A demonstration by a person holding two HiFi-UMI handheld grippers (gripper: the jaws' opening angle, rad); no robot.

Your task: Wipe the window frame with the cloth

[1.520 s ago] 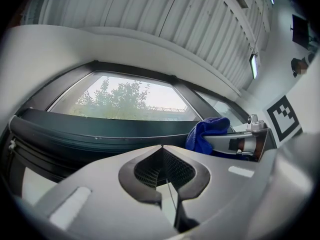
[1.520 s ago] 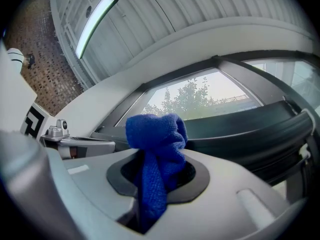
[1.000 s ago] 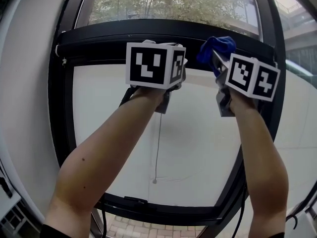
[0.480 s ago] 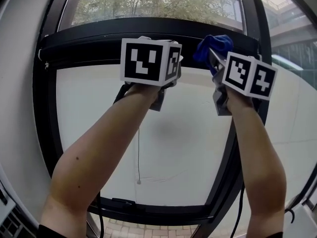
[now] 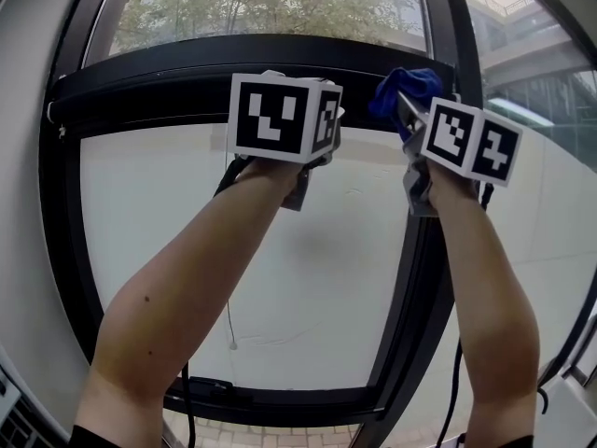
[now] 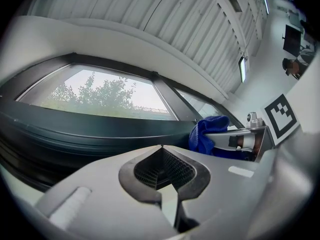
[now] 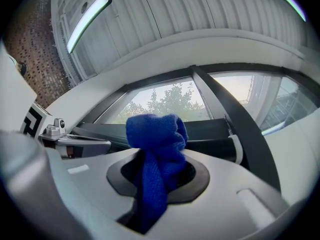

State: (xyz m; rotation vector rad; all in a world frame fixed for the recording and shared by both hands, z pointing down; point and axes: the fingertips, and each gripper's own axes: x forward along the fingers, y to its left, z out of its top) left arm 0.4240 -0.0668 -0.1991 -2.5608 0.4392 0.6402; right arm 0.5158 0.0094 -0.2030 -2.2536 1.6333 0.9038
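A blue cloth (image 5: pixel 403 92) is bunched in my right gripper (image 5: pixel 408 101), which is shut on it and held up by the black window frame's crossbar (image 5: pixel 177 73). In the right gripper view the cloth (image 7: pixel 156 149) sticks up between the jaws, with the crossbar (image 7: pixel 210 130) just beyond. My left gripper (image 5: pixel 280 82) is raised beside it, to the left, jaws shut with nothing between them; its own view shows the closed jaw tips (image 6: pixel 162 151), the crossbar (image 6: pixel 75 129) and the cloth (image 6: pixel 206 132) at the right. Whether the cloth touches the frame I cannot tell.
A black upright post (image 5: pixel 438 26) of the frame rises just right of the cloth. A white roller blind (image 5: pixel 308 278) with a thin pull cord (image 5: pixel 229 334) covers the lower pane. Trees (image 5: pixel 270 3) show through the upper glass. A white wall (image 5: pixel 23 157) lies at the left.
The window frame has shifted leftward in the head view as the head turned. Both grippers stay raised at the crossbar with the cloth still held.
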